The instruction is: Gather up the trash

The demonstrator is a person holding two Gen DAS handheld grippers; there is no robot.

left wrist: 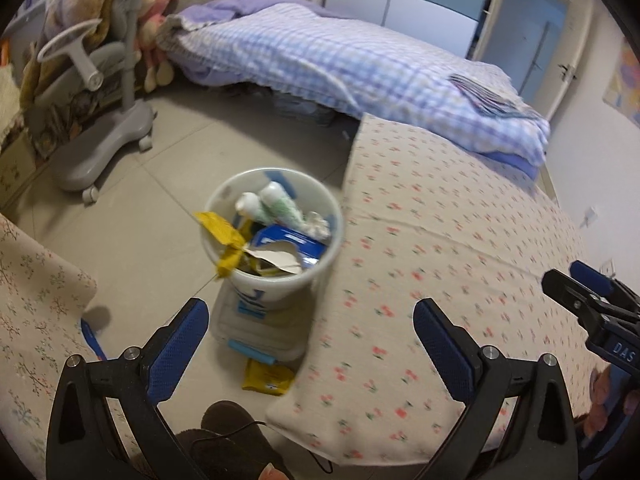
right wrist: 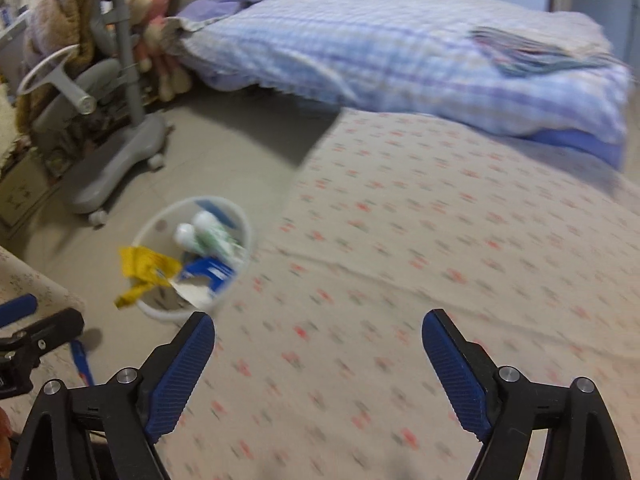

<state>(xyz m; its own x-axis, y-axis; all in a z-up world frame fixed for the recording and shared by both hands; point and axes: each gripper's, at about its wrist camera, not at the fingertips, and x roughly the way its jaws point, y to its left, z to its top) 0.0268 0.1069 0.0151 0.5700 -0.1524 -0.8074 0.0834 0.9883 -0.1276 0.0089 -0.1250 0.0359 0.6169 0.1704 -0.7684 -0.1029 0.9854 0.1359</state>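
Observation:
A white trash bucket (left wrist: pixel 236 204) stands on the floor beside the bed, holding a yellow wrapper (left wrist: pixel 222 232), white-green tubes (left wrist: pixel 280 204) and a blue carton (left wrist: pixel 292 240). It also shows in the right wrist view (right wrist: pixel 152 220). A yellow packet (left wrist: pixel 266 378) lies on the floor by the bucket's base. A blue pen-like item (left wrist: pixel 93 338) lies on the floor at left. My left gripper (left wrist: pixel 310 320) is open and empty above the bucket's near side. My right gripper (right wrist: pixel 318 334) is open and empty over the flowered bedsheet (right wrist: pixel 440 260); it also shows at the left wrist view's right edge (left wrist: pixel 576 284).
A blue checked quilt (left wrist: pixel 340 64) lies on the bed behind. A grey wheeled chair (left wrist: pixel 104 136) draped with a blanket stands left on the tiled floor. Another flowered cushion (left wrist: pixel 36 304) is at the near left. A person's dark slipper (left wrist: pixel 236 420) shows below.

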